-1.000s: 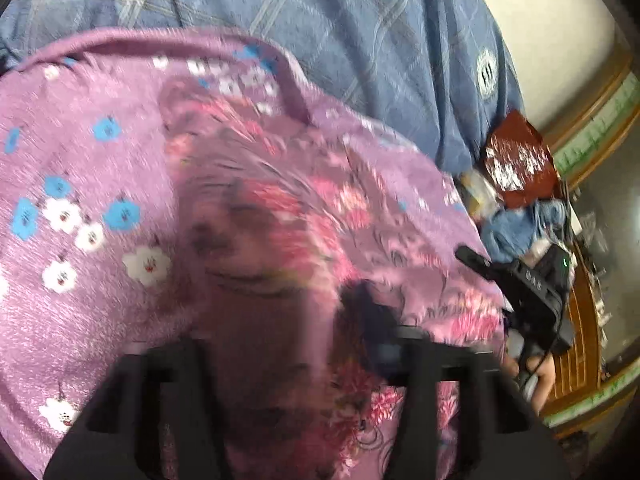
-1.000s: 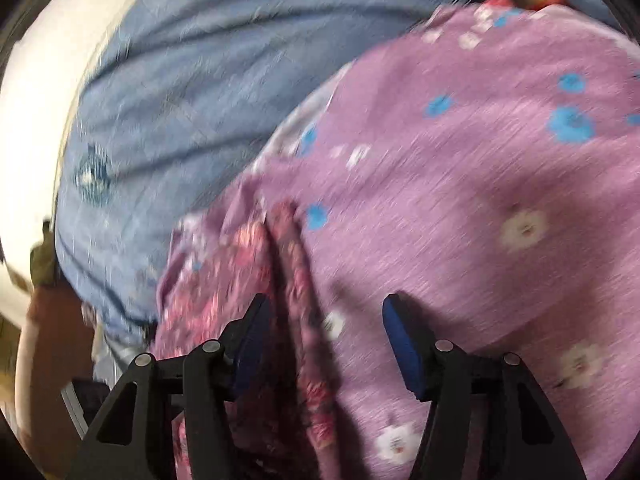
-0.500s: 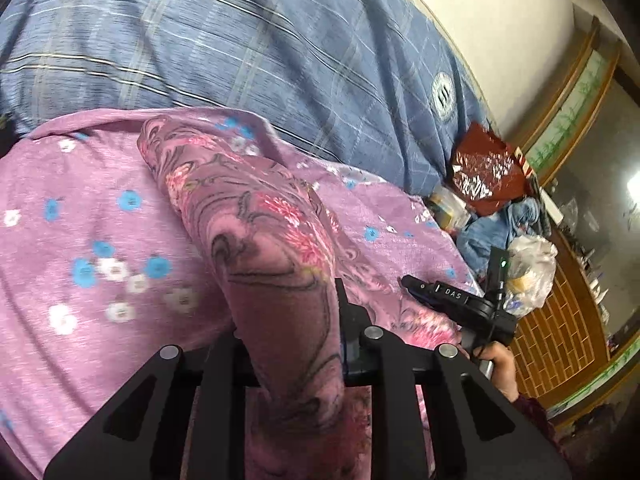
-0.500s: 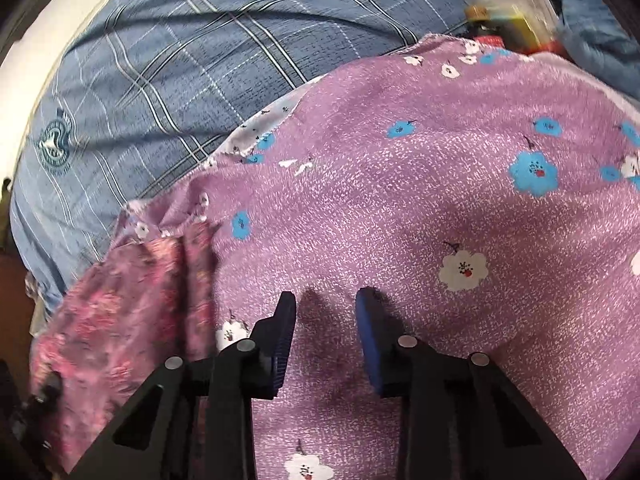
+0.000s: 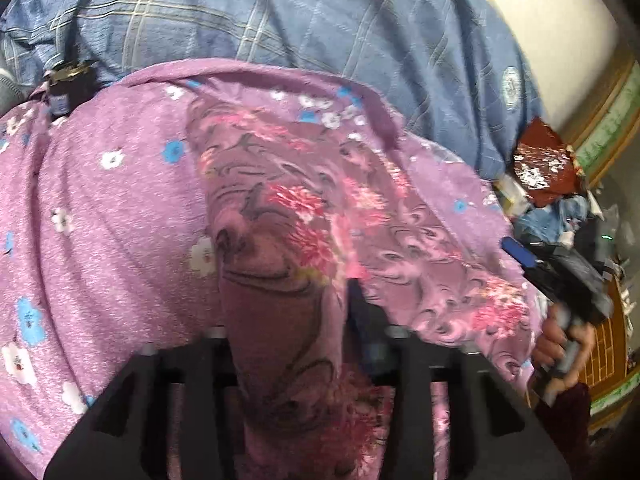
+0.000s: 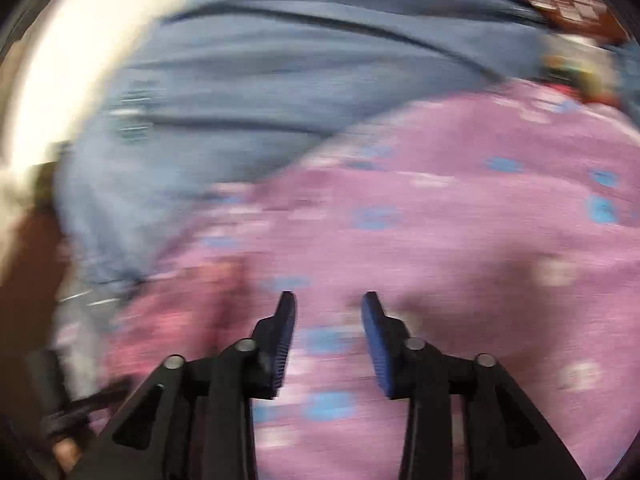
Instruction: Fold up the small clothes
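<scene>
Two tongs work over one garment (image 5: 304, 216), a pink-red flowered cloth lying on a purple sheet (image 5: 104, 216) that covers a blue checked quilt (image 5: 304, 12). The garment's folded band runs from far to near, straight into the left tongs (image 5: 286, 332), so its long axis lines up with their pointing direction. The left jaws have just been opening; the band sits between them, draped over the near finger, and whether the pads press on it I cannot tell. The right tongs (image 6: 329, 322) are blurred and spread, having just been opening, with only sheet under the gap; the garment lies off to their left. In the left view the right tongs appear at the right edge beside the garment's right side, held in a hand (image 5: 560, 344). The left hand is plainly nearer. Both tongs tilt downward toward the bed.
</scene>
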Tool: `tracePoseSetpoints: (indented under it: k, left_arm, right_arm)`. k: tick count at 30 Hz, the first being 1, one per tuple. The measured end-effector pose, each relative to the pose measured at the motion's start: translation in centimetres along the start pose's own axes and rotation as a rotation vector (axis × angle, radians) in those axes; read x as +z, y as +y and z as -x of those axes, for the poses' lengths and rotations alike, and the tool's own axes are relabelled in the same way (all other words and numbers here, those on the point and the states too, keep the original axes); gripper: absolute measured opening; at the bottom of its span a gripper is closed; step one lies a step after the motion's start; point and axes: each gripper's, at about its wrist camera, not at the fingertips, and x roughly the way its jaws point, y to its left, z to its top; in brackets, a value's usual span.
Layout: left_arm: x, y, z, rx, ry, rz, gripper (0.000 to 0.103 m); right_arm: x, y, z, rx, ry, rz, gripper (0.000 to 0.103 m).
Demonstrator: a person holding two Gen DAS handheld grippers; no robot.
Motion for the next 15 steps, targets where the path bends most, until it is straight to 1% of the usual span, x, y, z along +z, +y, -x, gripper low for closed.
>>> tracePoseSetpoints:
  k: [1,3,5,6,9,10,12,13,15]
  left_arm:
    - [0.0,0.3,-0.1,0.011,0.003,0.018,0.073]
    - [0.0,1.5,-0.5,0.006,0.018,0.061,0.075]
    - [0.1,2.4,-0.8,-0.025,0.031,0.104,0.075]
    - [0.1,2.5,-0.8,-0.033,0.027,0.118,0.075]
    - [0.5,2.7,-0.6,-0.057,0.004,0.150,0.075]
    - [0.6,2.7,-0.5,-0.067,-0.005,0.156,0.074]
    - [0.9,2.6,-0.6,-0.090,-0.021,0.168,0.066]
    - [1.0,2.5,-0.8,-0.099,-0.020,0.173,0.057]
    - [1.1,2.1,-1.1,-0.083,-0.022,0.165,0.054]
  right_arm:
    - [-0.4,1.3,-0.4,0.100,0.032,0.009,0.059]
    - [-1.1,2.6,-1.6,0.184,0.091,-0.005,0.067]
    - [-1.6,2.9,-3.5,0.207,0.149,-0.041,0.067]
    - [-2.0,2.6,-4.9,0.209,0.187,-0.081,0.067]
    - [-2.6,1.7,-7.5,0.200,0.243,-0.169,0.067]
    - [-2.8,1.5,-8.3,0.179,0.250,-0.193,0.067]
    - [-2.9,1.6,-8.8,0.177,0.220,-0.198,0.068]
    - [-2.9,1.8,-9.2,0.189,0.216,-0.195,0.069]
    - [-3.6,3.0,-9.6,0.253,0.253,-0.171,0.068]
